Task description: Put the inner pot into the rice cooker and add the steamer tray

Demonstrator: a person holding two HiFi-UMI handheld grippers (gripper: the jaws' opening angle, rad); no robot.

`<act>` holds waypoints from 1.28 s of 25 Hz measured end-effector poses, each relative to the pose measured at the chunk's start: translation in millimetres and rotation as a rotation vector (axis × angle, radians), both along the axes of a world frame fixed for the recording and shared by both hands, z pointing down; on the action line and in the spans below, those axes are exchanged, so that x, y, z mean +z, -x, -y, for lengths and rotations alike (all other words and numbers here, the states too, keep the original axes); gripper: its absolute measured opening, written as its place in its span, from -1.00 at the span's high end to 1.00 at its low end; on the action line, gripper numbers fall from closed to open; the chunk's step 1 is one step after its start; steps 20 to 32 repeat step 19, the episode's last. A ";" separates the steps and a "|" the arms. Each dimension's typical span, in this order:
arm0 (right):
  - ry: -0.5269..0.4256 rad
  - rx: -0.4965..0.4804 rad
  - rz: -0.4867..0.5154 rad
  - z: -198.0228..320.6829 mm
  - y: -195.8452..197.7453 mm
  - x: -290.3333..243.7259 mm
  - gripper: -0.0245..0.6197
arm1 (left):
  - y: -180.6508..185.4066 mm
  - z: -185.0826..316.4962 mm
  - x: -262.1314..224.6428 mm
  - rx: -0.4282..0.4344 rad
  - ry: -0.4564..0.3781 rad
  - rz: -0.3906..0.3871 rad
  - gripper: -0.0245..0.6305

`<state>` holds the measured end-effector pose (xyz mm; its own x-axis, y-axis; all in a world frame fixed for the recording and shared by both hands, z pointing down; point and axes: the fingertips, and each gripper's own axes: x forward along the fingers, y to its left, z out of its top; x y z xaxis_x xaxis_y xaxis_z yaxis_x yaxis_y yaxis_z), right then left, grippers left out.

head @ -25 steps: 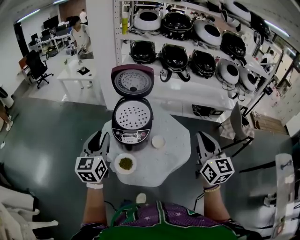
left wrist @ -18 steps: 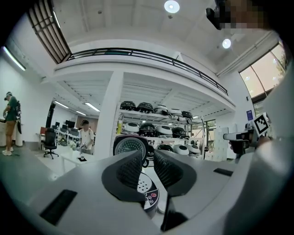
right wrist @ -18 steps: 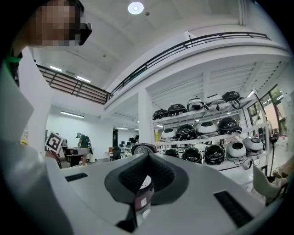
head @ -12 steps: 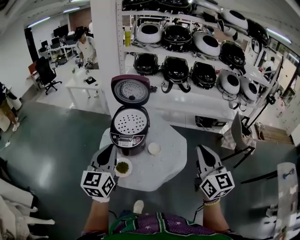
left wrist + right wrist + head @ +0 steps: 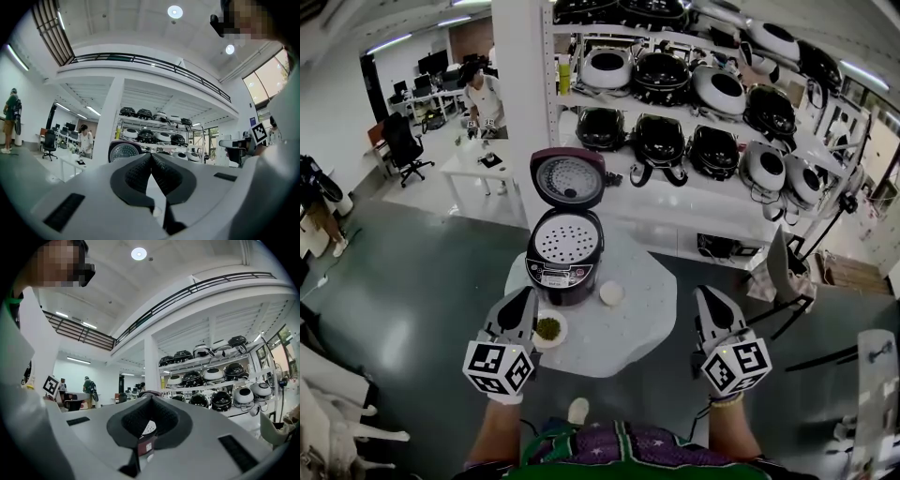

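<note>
- The rice cooker (image 5: 565, 267) stands on the far-left part of a white table (image 5: 628, 342); its lid (image 5: 568, 178) is hinged up and open, with the inside facing the person
- The steamer tray (image 5: 566, 240), white and full of holes, sits in the mouth of the cooker; it covers the opening, so the inner pot beneath it cannot be made out
- The left gripper (image 5: 525, 298) is held level near the front-left edge of the table, just short of the cooker and touching nothing; its jaws have just closed and the dark ribbed pads meet at the tips with nothing between them
- The right gripper (image 5: 705, 295) hovers off the right edge of the table, well apart from the cooker; its jaws are also closed on nothing, and in the right gripper view the tray and cooker show beyond the gap behind the pad tips
- A small dish of green beans (image 5: 547, 329) lies on the table in front of the cooker, just beside the left gripper; a small white cup (image 5: 611, 293) stands to the right of the cooker's base
- Behind the table, white shelves (image 5: 712, 202) carry rows of black and white rice cookers; further back on the left a person (image 5: 487, 98) stands at a desk (image 5: 473, 164), with a black office chair (image 5: 403, 145) nearby
</note>
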<state>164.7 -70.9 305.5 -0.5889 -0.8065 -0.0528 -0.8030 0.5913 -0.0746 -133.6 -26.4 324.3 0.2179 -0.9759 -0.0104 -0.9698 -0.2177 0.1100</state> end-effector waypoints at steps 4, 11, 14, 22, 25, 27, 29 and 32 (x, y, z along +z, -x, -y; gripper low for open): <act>0.004 -0.005 0.006 -2.4 4.9 -1.7 0.91 | 4.9 -3.6 -1.2 -0.011 0.001 -0.003 0.85; -0.004 -0.013 0.003 -0.9 7.1 -5.4 0.91 | 13.5 -1.2 -4.2 -0.033 -0.001 -0.008 0.86; -0.001 -0.007 0.004 -1.0 8.6 -6.9 0.91 | 20.1 0.3 -3.0 -0.045 0.004 -0.012 0.85; -0.003 -0.008 0.001 -1.5 12.6 -2.7 0.91 | 27.3 0.8 2.5 -0.054 0.010 -0.011 0.85; -0.003 -0.008 0.001 -1.5 12.6 -2.7 0.91 | 27.3 0.8 2.5 -0.054 0.010 -0.011 0.85; -0.003 -0.008 0.001 -1.5 12.6 -2.7 0.91 | 27.3 0.8 2.5 -0.054 0.010 -0.011 0.85; -0.003 -0.008 0.001 -1.5 12.6 -2.7 0.91 | 27.3 0.8 2.5 -0.054 0.010 -0.011 0.85; -0.003 -0.008 0.001 -1.5 12.6 -2.7 0.91 | 27.3 0.8 2.5 -0.054 0.010 -0.011 0.85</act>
